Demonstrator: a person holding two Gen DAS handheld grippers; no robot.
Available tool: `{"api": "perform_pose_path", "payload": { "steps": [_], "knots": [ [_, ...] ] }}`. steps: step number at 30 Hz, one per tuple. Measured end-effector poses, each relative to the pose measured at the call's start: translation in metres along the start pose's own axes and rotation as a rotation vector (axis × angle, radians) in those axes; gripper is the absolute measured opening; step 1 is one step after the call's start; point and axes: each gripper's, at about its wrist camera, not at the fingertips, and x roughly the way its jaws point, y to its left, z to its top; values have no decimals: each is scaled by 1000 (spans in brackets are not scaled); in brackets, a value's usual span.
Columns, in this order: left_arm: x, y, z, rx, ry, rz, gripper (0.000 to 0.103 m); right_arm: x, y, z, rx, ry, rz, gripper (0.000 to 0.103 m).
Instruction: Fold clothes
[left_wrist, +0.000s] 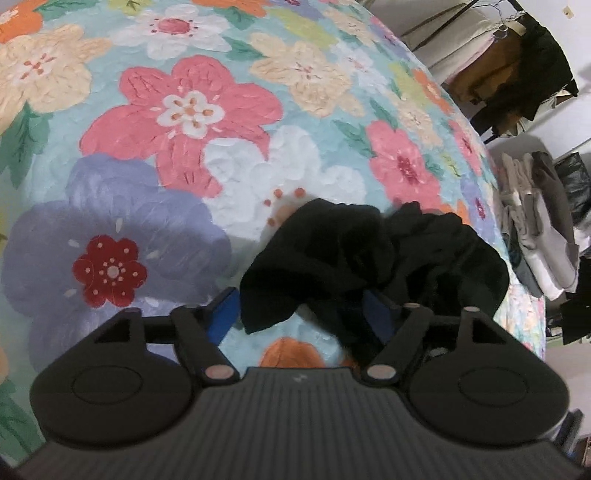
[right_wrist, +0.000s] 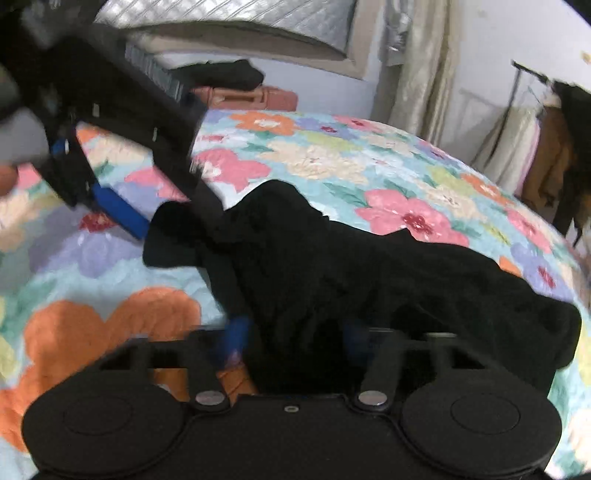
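A crumpled black garment (left_wrist: 373, 254) lies in a heap on the flowered bed cover (left_wrist: 184, 110). My left gripper (left_wrist: 301, 314) is open, its blue-padded fingers wide apart, with part of the cloth between and over them. In the right wrist view the same black garment (right_wrist: 351, 266) spreads across the bed. My right gripper (right_wrist: 295, 332) is open too, with cloth draped over the gap between its fingers. The left gripper (right_wrist: 122, 206) shows at the upper left of that view, touching the garment's far end.
The bed cover's (right_wrist: 332, 158) right edge drops off near a pile of folded clothes (left_wrist: 535, 229). A clothes rack (right_wrist: 546, 147) with hanging garments stands at the right. A pink suitcase (right_wrist: 251, 98) with dark cloth on it sits behind the bed, by the curtain.
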Motion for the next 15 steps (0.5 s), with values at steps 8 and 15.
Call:
{"api": "perform_pose_path", "payload": {
  "steps": [8, 15],
  "knots": [
    [-1, -2, -4, -5, 63, -99, 79, -69, -42, 6, 273, -126, 327, 11],
    [10, 24, -36, -185, 200, -263, 79, -67, -51, -13, 302, -13, 424, 11]
  ]
}}
